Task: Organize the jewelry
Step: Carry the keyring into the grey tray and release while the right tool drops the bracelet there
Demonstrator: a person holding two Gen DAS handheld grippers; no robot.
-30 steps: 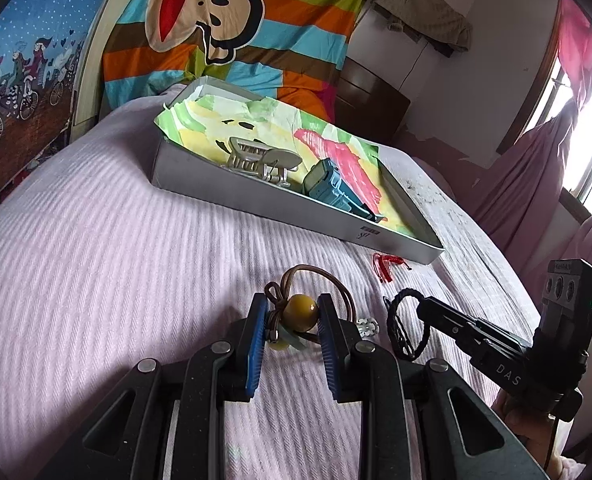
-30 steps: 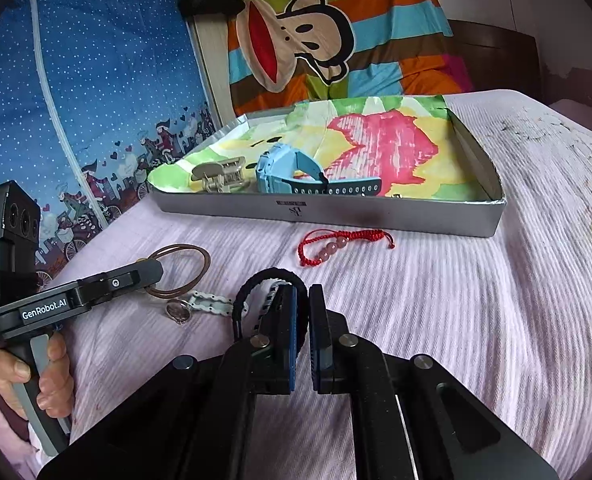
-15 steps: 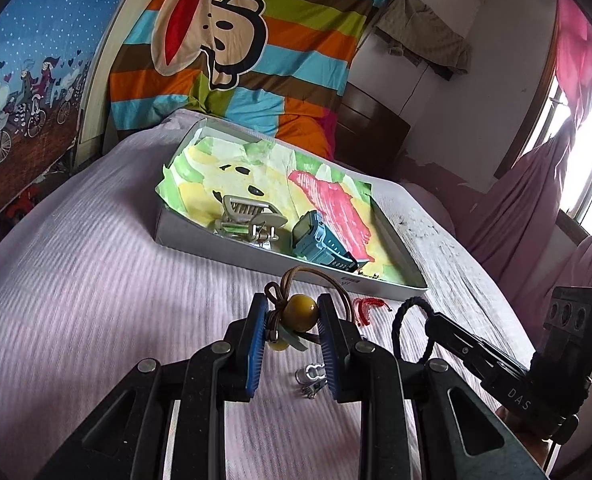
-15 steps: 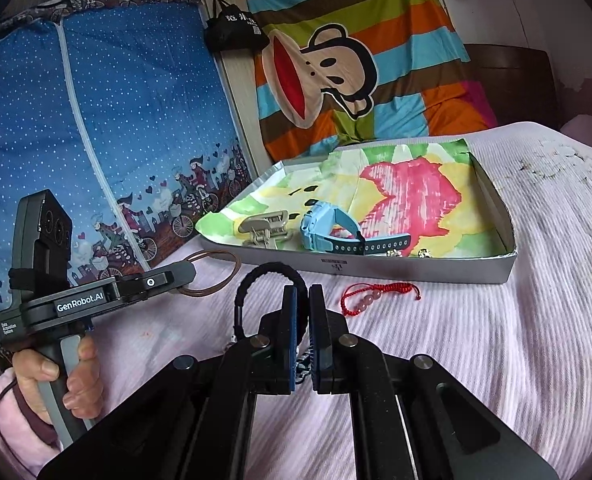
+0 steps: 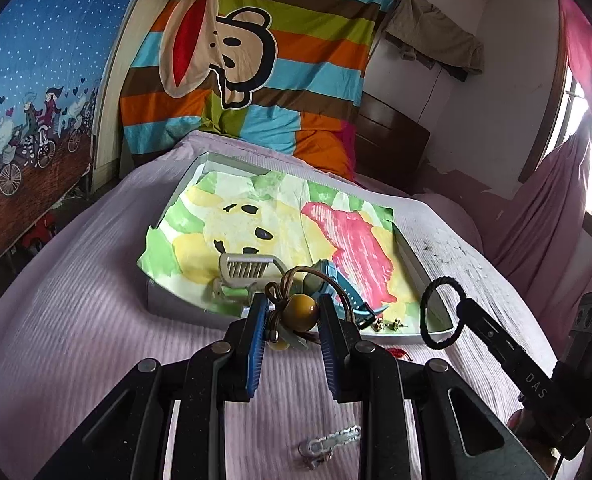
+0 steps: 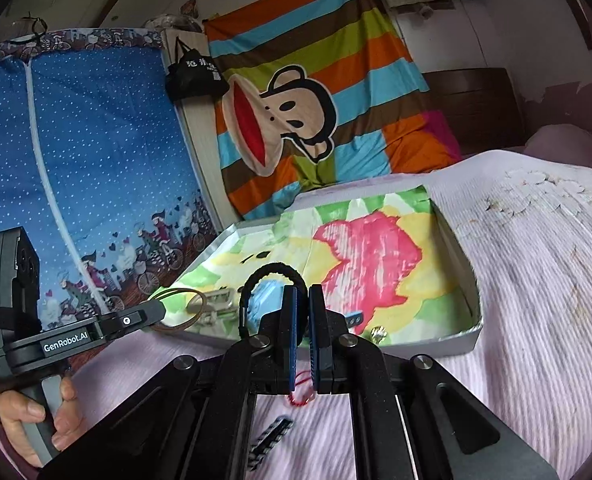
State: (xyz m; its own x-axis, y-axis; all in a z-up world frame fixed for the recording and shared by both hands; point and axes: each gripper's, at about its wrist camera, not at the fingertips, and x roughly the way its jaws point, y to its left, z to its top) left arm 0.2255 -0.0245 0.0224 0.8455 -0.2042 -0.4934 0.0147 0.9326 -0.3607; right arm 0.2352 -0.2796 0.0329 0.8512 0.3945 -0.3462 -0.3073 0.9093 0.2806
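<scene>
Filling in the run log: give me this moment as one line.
left gripper: shut on brown hair tie | right gripper: shut on black hair tie | both near tray | red bracelet on bed

Bright cartoon colours around a pale lilac bed

The bedspread [image 5: 75,320] is pale lilac with fine ribbing; the grey tray [image 6: 462,338] is lined with paper [image 5: 336,216] blotched green, yellow and pink. In it lie a blue watch [image 5: 336,280] and beige hair claw [image 5: 243,268]. One hair tie [image 5: 300,308] is brown with a mustard bead, the other [image 5: 442,312] black. The striped blanket [image 5: 296,40] shows a monkey face; the curtain [image 6: 75,140] is blue with white dots.
</scene>
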